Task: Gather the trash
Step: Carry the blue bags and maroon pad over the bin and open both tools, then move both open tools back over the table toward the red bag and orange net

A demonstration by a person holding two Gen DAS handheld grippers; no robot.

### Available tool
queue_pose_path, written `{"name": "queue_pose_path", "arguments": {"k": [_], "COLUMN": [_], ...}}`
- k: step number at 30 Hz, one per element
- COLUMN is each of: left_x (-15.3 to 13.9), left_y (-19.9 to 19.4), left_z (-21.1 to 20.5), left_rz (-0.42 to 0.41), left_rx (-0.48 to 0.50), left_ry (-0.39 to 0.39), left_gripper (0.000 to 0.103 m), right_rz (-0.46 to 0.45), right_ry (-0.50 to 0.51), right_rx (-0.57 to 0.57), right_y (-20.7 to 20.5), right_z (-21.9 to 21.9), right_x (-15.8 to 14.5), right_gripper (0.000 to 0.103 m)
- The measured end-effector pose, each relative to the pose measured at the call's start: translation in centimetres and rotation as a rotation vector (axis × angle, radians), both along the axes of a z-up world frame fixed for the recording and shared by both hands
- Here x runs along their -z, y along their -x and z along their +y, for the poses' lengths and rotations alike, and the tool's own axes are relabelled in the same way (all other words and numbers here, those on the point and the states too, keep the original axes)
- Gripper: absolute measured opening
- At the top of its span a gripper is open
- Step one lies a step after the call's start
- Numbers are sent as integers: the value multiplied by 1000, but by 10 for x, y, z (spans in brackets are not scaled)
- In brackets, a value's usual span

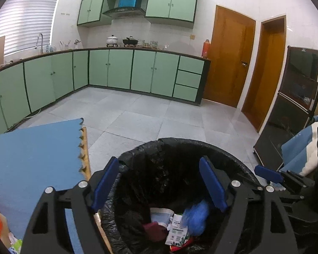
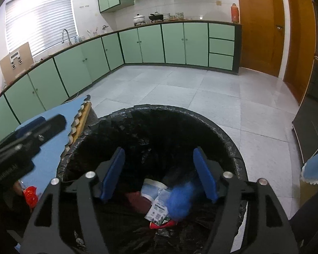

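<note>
Black-lined trash bin (image 2: 233, 146) beside blue-matted table (image 1: 31, 158), already holding blue fluffy wad (image 2: 180, 199), white printed packet (image 2: 158, 210), pale cup (image 2: 152, 187), red wrapper (image 2: 163, 224). Right gripper (image 2: 159, 173) over bin mouth, jaws spread, nothing btwn. Left gripper (image 1: 159, 184) likewise spread & empty, above bin rim. Judged: drop done; lift straight up w/o snagging liner, then swing to red scrap (image 2: 30, 194) on table edge.

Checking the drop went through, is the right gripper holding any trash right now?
No, the right gripper is open above the trash bin, with nothing between its blue fingers.
</note>
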State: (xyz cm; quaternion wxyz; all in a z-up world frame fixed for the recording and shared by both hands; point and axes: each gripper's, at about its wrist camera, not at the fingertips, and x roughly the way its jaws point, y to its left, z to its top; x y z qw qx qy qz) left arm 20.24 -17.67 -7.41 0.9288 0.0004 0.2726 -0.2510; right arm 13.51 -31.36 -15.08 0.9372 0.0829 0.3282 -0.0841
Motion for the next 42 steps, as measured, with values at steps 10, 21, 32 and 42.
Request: {"name": "queue_pose_path", "arguments": {"k": [10, 21, 32, 42], "left_x": [-31, -41, -28, 0], "left_y": [13, 45, 76, 107], "left_z": [77, 187, 255, 272], "left_rz": [-83, -108, -85, -45], "left_rx": [-141, -343, -473, -522], "left_ry": [-19, -76, -115, -123], "left_gripper": [80, 81, 81, 81], "right_rz": [-68, -106, -83, -19], "right_ry": [-9, -25, -34, -21], "right_rx": [-64, -240, -362, -423], "right_y": [-1, -9, -2, 12], "right_z": [42, 130, 193, 228], "right_x": [-30, -55, -50, -18], "right_gripper": [89, 89, 89, 88]}}
